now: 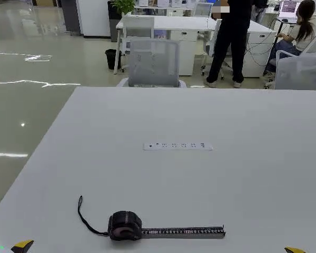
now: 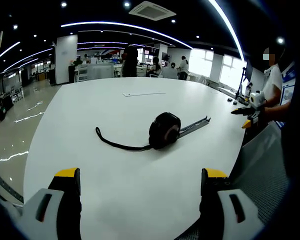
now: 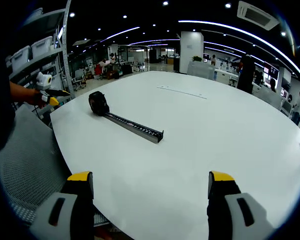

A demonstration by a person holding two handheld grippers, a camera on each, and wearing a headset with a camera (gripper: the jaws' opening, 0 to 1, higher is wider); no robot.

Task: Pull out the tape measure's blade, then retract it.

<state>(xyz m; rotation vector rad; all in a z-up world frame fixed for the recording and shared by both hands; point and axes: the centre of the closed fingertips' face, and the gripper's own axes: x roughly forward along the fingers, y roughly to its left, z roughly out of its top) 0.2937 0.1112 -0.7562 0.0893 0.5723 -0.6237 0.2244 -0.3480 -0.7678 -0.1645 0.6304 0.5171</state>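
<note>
on table (image 1: 237, 116), black tape measure (image 1: 125, 225), blade (image 1: 184, 231) out, left hand-held gripper (image 2: 140, 173), right hand-held gripper (image 3: 150, 176), both spread

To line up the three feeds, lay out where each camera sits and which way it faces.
Head view: on the person's head, looking forward and down at the table and tape measure; yellow jaw tips at bottom corners.
Left gripper view: on the left gripper, facing the tape measure's case; open jaws below, right gripper at right.
Right gripper view: on the right gripper, facing the blade's tip; open jaws below, left gripper at left.
Shared: all show the tape measure and power strip.
</note>
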